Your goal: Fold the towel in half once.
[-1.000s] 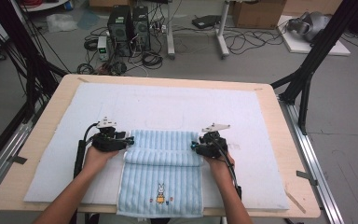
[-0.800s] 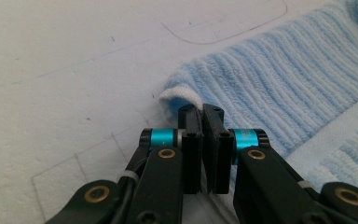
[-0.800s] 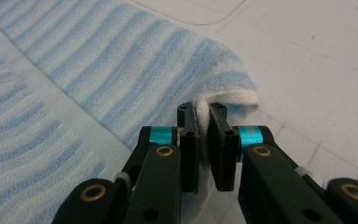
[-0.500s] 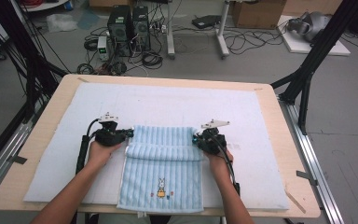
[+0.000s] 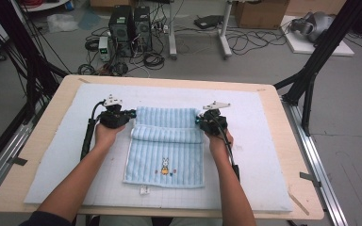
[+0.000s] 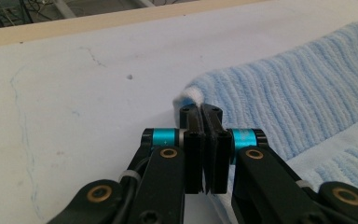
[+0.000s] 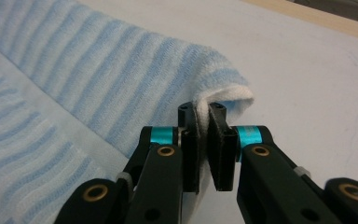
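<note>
A light blue striped towel (image 5: pixel 165 146) with a small rabbit motif (image 5: pixel 164 165) lies on the white mat (image 5: pixel 264 141). Its far part is doubled over in a fold. My left gripper (image 5: pixel 131 115) is shut on the towel's far left corner. In the left gripper view the jaws (image 6: pixel 204 114) pinch the white hem, and the towel (image 6: pixel 284 93) spreads to the right. My right gripper (image 5: pixel 199 121) is shut on the far right corner. In the right gripper view its jaws (image 7: pixel 203 112) clamp the hem of the towel (image 7: pixel 121 70), which is raised off the mat there.
The mat covers most of a wooden table (image 5: pixel 37 141). Bare mat lies beyond the towel and on both sides. Black frame posts (image 5: pixel 311 80) stand at the table's corners. Computer towers (image 5: pixel 129 23) and cables lie on the floor behind.
Both hands have moved away from the person, carrying the towel's far edge with them. The folded part now reaches farther up the mat.
</note>
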`<move>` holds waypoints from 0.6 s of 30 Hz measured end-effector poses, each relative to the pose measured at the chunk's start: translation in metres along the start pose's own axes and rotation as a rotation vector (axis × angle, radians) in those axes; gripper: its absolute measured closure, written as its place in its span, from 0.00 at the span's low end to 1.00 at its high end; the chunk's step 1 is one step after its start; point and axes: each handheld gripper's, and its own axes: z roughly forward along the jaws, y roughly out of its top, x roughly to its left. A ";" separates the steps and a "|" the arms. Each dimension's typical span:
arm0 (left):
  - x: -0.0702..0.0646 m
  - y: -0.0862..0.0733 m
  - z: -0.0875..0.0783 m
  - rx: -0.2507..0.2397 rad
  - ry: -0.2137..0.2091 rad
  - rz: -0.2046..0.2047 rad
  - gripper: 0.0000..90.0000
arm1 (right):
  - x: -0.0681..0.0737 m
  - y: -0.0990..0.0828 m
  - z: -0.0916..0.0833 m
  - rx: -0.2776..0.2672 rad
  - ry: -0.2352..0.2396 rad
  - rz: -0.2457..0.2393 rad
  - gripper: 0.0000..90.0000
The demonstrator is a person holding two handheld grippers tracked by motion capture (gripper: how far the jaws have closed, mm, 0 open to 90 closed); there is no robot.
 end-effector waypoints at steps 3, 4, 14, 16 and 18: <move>0.001 0.005 0.004 0.002 -0.005 0.009 0.97 | -0.001 0.004 0.007 0.008 -0.036 -0.002 0.94; 0.001 0.006 0.006 -0.002 0.000 0.007 0.97 | -0.002 0.004 0.008 0.004 -0.043 -0.002 0.94; 0.005 0.000 0.019 0.022 0.003 -0.022 0.94 | -0.005 0.006 0.020 0.023 -0.083 0.029 0.93; 0.008 0.001 0.018 0.010 0.006 -0.060 0.76 | -0.006 0.006 0.020 0.026 -0.080 0.037 0.86; 0.009 0.002 0.014 -0.006 -0.003 -0.065 0.68 | -0.008 0.005 0.017 0.016 -0.077 0.059 0.76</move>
